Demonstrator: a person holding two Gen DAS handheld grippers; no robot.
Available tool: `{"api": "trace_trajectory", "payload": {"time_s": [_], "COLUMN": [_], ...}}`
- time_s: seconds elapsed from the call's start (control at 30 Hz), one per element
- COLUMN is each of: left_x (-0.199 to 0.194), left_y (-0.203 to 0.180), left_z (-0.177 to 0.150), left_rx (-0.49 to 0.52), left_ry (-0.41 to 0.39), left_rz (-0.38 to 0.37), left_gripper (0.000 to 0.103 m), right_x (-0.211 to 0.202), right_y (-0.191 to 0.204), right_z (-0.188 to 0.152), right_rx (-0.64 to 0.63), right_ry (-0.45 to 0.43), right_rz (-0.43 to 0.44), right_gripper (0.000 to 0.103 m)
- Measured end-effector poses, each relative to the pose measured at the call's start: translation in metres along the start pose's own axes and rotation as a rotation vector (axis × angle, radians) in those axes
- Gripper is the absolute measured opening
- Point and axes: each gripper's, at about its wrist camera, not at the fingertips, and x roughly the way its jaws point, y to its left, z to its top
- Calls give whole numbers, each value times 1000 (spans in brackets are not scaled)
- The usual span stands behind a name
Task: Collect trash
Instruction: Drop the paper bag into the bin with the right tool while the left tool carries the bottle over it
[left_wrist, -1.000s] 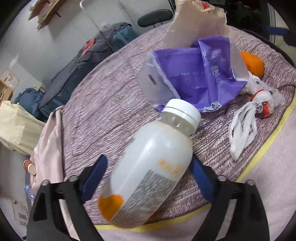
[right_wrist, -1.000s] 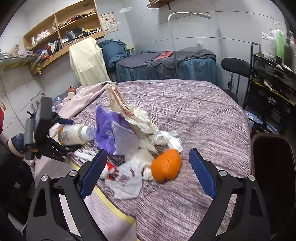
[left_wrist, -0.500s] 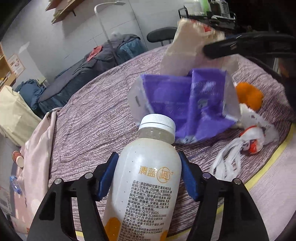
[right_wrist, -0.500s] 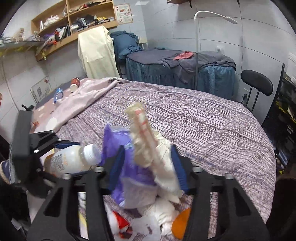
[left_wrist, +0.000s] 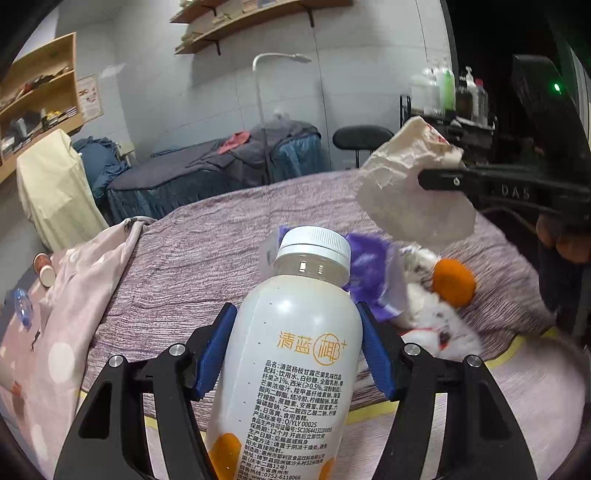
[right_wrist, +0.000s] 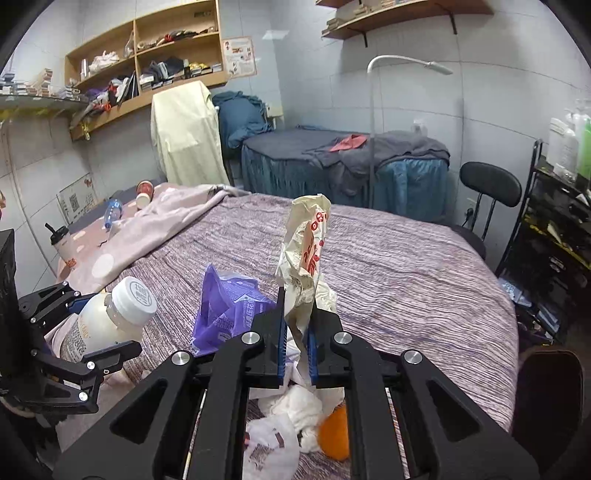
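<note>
My left gripper (left_wrist: 297, 350) is shut on a white plastic drink bottle (left_wrist: 295, 354) with a white cap and orange print, held upright above the bed's near edge; it also shows in the right wrist view (right_wrist: 107, 317). My right gripper (right_wrist: 295, 332) is shut on a crumpled cream paper wrapper (right_wrist: 306, 251) with red print, lifted above the trash pile; the wrapper also shows in the left wrist view (left_wrist: 410, 184). On the purple bedspread (right_wrist: 406, 266) lie a purple plastic bag (right_wrist: 225, 306), white plastic bags (right_wrist: 273, 443) and an orange object (right_wrist: 334, 435).
A pink blanket (right_wrist: 155, 225) lies on the bed's left side with a cup (right_wrist: 144, 192) and a small bottle (right_wrist: 110, 212). A black chair (right_wrist: 487, 192), a floor lamp (right_wrist: 373, 129) and a black rack (right_wrist: 561, 221) stand behind and to the right.
My right gripper closed on the paper wrapper and lifted it off the pile. My left gripper closed on the bottle and raised it upright.
</note>
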Motion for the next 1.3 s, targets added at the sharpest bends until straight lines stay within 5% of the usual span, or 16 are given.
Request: {"api": "trace_trajectory", "payload": {"time_s": [0.6,1.03,1.3], "left_x": [-23,-16,-9], "left_y": [-102,-188,-229], "left_z": [21,37,42], "left_rx": [-15,41,65], "left_ry": [-88,-98,-89], "left_rz": [-120,-256,-321], "left_gripper": [64,64,64], "right_x": [-116,-183,-191], "right_y": [-65,-149,-210], "right_z": [-54,-108,-155], "right_rx": [134,268,389], "right_ry": [-98,-104,-27], "right_rz": [-98,-291,-431], "right_gripper": [10,10,10]}}
